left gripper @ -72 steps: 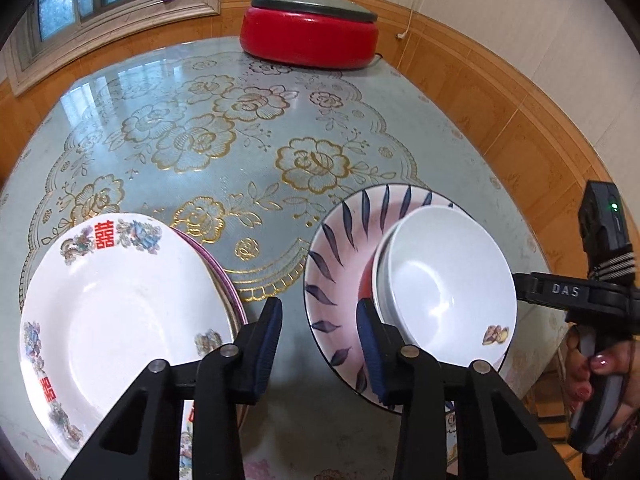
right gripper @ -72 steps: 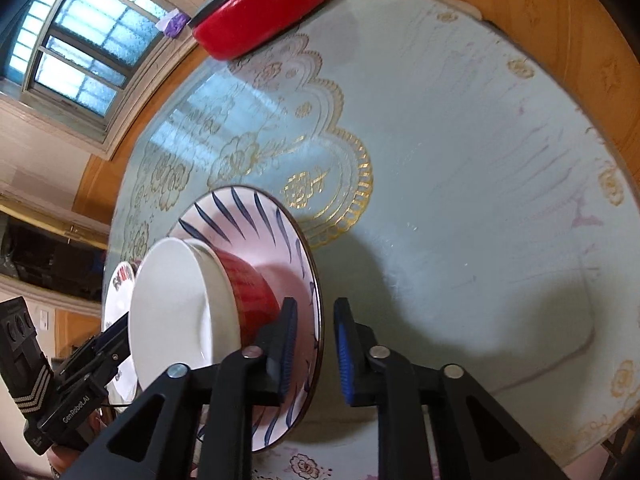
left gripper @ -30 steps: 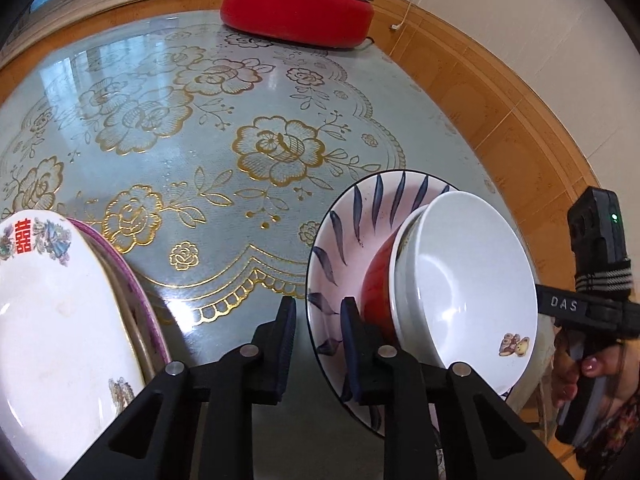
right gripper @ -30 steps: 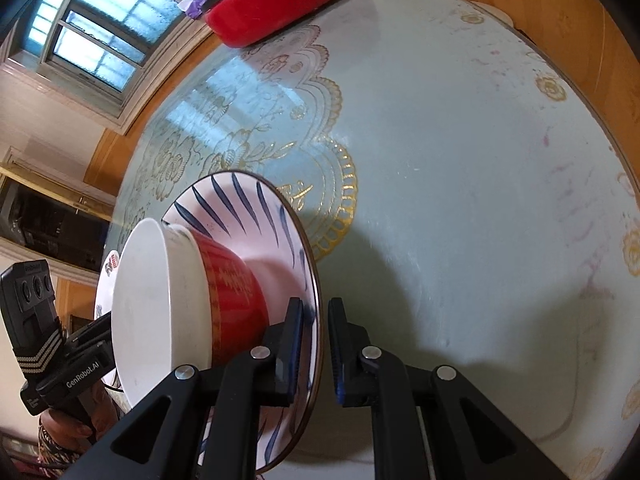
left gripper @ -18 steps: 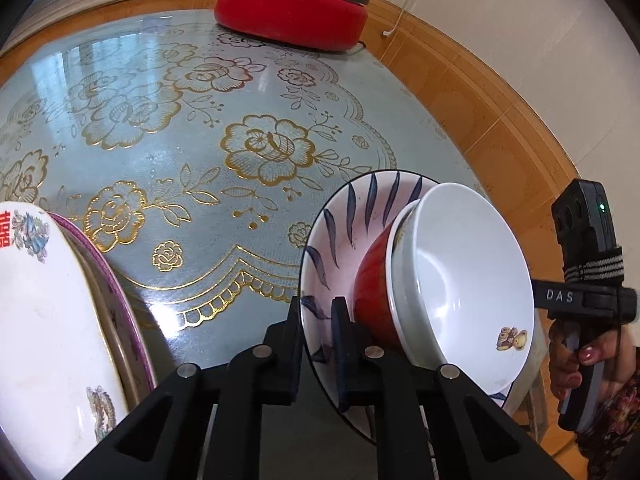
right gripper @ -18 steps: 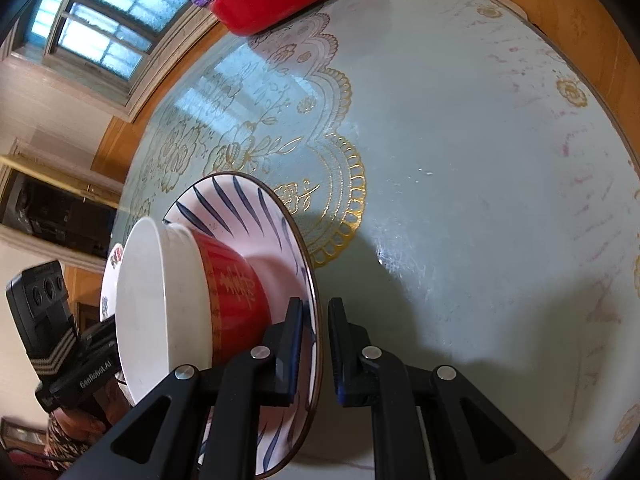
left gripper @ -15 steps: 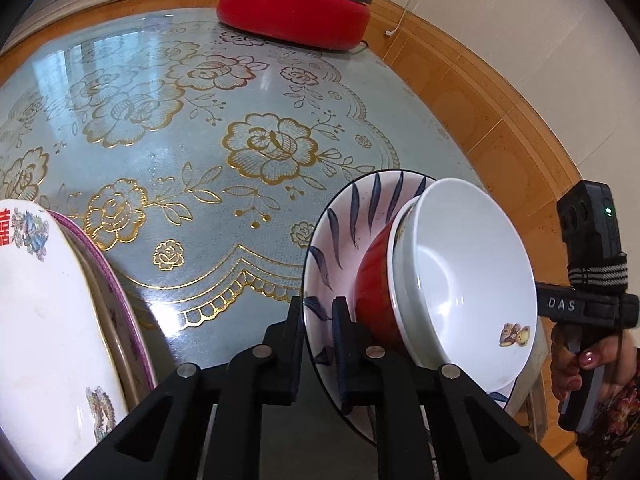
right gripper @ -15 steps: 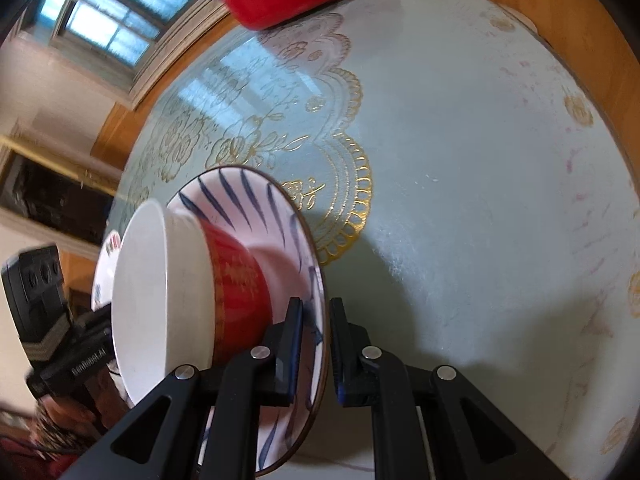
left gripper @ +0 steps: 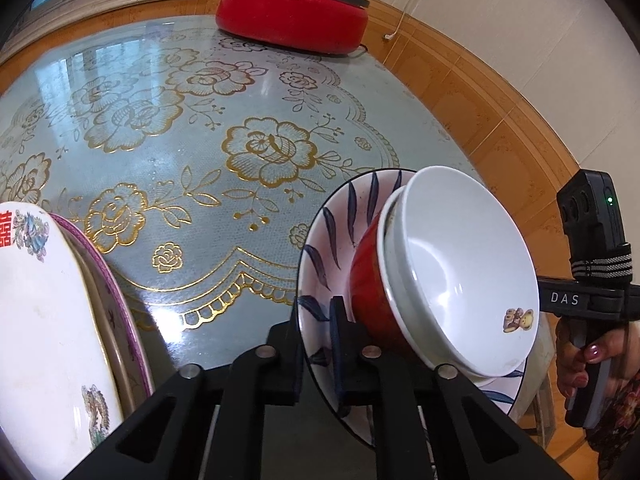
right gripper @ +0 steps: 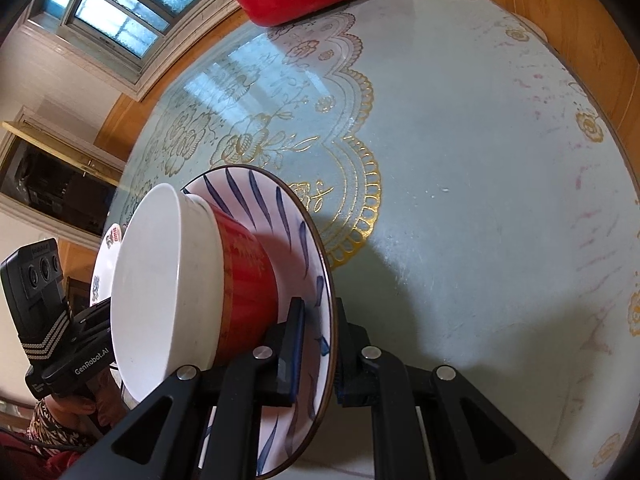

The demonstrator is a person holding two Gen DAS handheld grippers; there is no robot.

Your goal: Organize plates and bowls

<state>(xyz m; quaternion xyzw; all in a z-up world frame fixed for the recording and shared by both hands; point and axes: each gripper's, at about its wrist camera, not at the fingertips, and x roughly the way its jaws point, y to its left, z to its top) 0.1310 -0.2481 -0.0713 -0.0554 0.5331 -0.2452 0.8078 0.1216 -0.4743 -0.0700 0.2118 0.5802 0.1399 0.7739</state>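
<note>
Both grippers are pinching opposite edges of the blue-leaf plate: the left gripper is clamping its near rim, and the right gripper is clamping the other side. The plate is sitting at the edge of the glass-topped table, beside a stack of floral plates. It is carrying a red bowl nested under a white bowl. All are glazed ceramic, so the load is probably heavy, rigid, slippery and breakable; gripping the thin rim on both sides and keeping it level seems wise, since the bowls could slide.
</note>
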